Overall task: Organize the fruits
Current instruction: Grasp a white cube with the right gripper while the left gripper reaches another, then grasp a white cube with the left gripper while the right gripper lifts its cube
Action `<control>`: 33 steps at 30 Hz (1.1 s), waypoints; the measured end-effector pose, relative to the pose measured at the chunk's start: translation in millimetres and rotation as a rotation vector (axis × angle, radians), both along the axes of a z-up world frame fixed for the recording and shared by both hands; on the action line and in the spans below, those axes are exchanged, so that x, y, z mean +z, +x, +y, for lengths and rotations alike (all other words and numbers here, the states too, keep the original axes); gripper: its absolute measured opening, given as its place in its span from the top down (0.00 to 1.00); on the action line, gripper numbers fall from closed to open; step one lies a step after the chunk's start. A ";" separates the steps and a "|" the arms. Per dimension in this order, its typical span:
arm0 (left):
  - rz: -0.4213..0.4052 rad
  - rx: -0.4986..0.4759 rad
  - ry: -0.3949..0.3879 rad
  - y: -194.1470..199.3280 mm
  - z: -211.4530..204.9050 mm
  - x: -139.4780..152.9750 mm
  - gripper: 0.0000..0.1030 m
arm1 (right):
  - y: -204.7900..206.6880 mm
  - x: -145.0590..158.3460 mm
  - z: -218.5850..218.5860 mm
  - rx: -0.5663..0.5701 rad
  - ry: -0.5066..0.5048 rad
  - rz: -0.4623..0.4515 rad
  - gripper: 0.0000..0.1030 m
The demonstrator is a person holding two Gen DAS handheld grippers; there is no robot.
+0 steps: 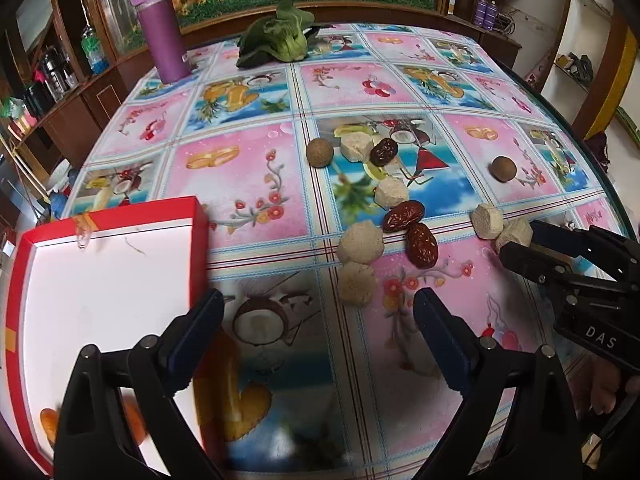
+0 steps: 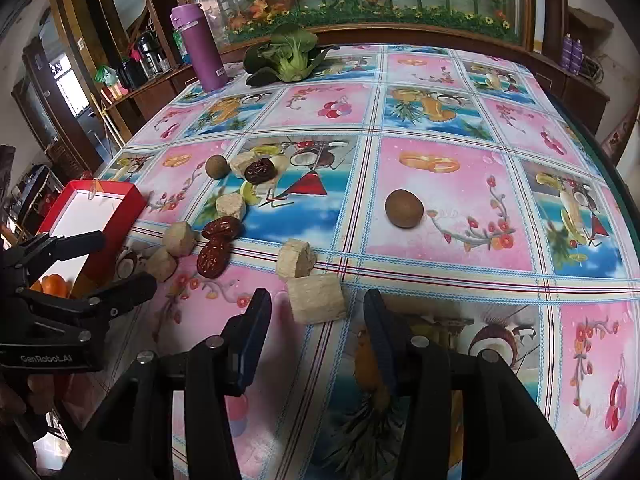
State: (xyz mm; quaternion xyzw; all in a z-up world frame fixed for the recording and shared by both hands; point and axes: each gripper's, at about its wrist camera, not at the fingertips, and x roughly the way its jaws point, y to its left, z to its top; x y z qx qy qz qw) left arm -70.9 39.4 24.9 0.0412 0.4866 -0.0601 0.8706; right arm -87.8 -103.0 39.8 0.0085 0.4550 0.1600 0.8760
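Jaws apart on both: right gripper [image 2: 316, 320] straddles a beige chunk [image 2: 316, 298], left gripper [image 1: 318, 316] hovers.

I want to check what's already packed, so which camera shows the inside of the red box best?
The left wrist view: the red box fills its left side, white interior open. The right wrist view shows it small and far, partly behind the left tongs.

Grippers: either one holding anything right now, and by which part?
Nothing is held. Left gripper is open over bare tablecloth. Right gripper is open, with a pale chunk lying between its fingertips, not clamped.
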 end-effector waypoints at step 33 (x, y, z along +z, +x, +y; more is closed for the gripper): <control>-0.024 -0.079 -0.098 -9.0 1.0 0.9 0.76 | -4.3 6.4 4.5 -0.019 0.000 -0.017 0.75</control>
